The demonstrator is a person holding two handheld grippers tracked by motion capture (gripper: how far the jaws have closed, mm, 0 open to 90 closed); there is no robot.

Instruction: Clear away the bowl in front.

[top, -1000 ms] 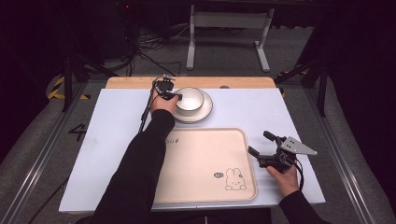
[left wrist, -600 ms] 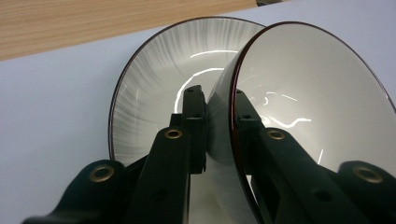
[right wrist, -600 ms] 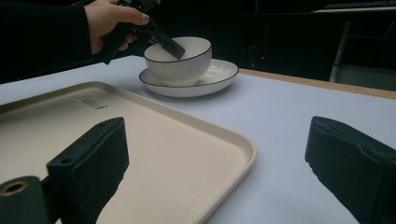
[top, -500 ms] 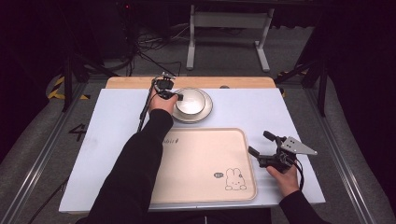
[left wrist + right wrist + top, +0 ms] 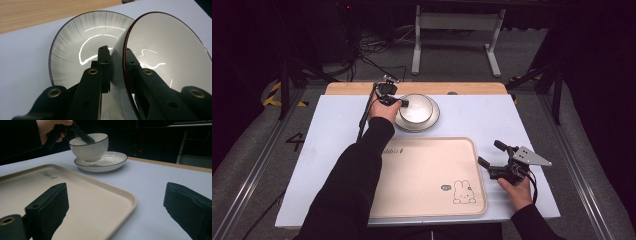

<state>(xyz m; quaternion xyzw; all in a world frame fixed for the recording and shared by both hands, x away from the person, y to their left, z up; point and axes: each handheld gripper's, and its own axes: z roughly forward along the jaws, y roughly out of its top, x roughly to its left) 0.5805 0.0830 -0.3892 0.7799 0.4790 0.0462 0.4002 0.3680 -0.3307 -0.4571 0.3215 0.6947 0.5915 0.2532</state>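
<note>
The white ribbed bowl with a dark rim [image 5: 89, 147] is being pinched at its rim by the left gripper [image 5: 398, 102], over the matching saucer [image 5: 110, 162], beyond the beige tray [image 5: 427, 175]. The right gripper [image 5: 492, 155] is being held spread, well apart.

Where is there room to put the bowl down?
The whole tray is bare apart from its printed rabbit. The table is free between plate and right hand-held gripper. It is crowded where the left hand-held gripper grips the bowl.
</note>
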